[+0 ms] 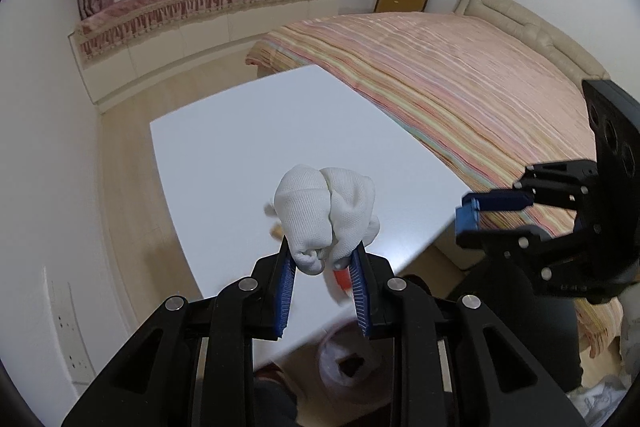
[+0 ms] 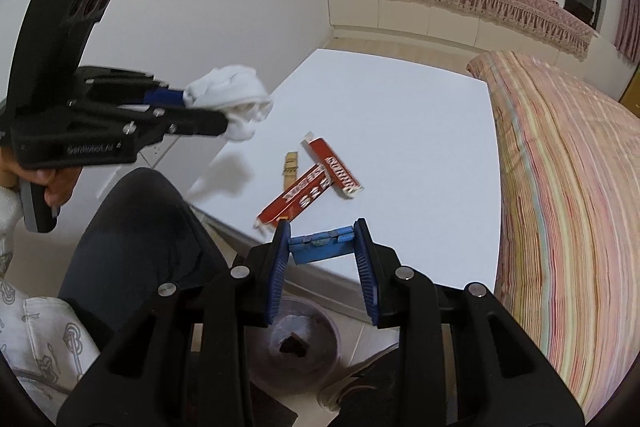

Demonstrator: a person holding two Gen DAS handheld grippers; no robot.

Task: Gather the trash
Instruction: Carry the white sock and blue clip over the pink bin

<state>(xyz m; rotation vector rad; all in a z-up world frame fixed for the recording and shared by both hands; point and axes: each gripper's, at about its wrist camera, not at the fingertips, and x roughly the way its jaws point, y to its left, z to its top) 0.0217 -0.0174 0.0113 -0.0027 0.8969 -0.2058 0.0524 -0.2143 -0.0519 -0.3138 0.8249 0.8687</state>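
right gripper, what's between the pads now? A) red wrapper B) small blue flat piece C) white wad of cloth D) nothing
B: in the right wrist view the right gripper clamps a small blue flat piece spanning pad to pad; the white wad is in the left gripper, and the red wrappers lie on the white table.

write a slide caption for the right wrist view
Right gripper clamps a flat blue packet above the white table; two red wrappers remain.
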